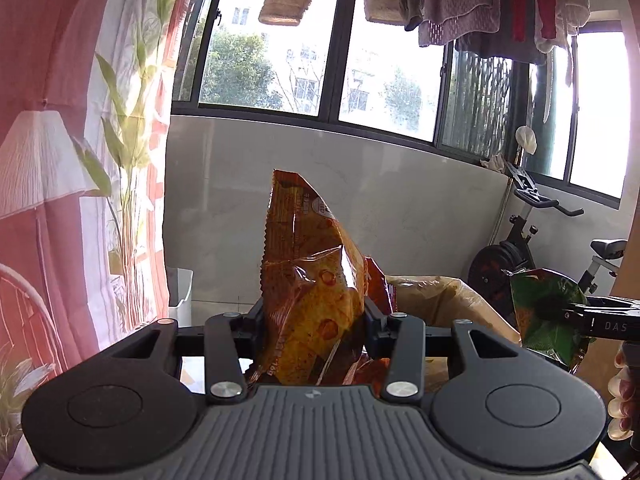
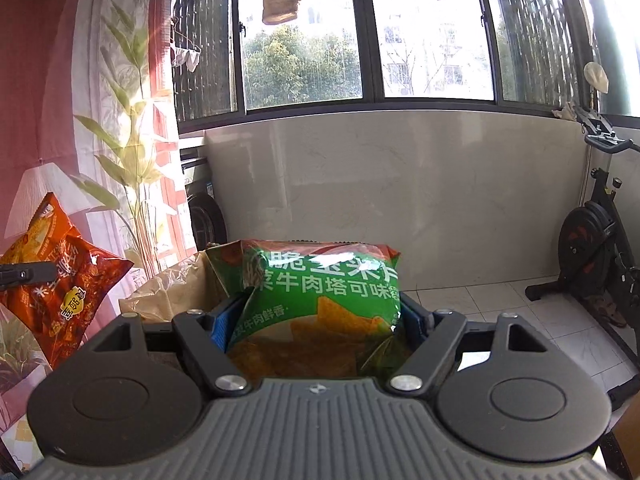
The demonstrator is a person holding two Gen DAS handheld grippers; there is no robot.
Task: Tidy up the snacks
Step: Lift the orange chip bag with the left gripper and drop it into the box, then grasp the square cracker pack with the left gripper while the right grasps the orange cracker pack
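Left gripper (image 1: pixel 314 320) – fingers narrowed, clamping orange snack bag (image 1: pixel 312 288), bag held upright in air. Right gripper (image 2: pixel 320 316) – fingers wide, gripping green snack bag (image 2: pixel 320 292) above brown paper bag (image 2: pixel 176 292). Risk: slick, puffy film slips from pads; over-squeeze bursts 1 bag.

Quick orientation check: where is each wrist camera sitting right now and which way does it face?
Left wrist: on the left gripper, facing the balcony window; jaws clamp an orange snack bag; fingers of a hand at right edge.
Right wrist: on the right gripper, facing the same window; jaws clamp a green snack bag.
Shared: both bags, brown paper bag, exercise bike.
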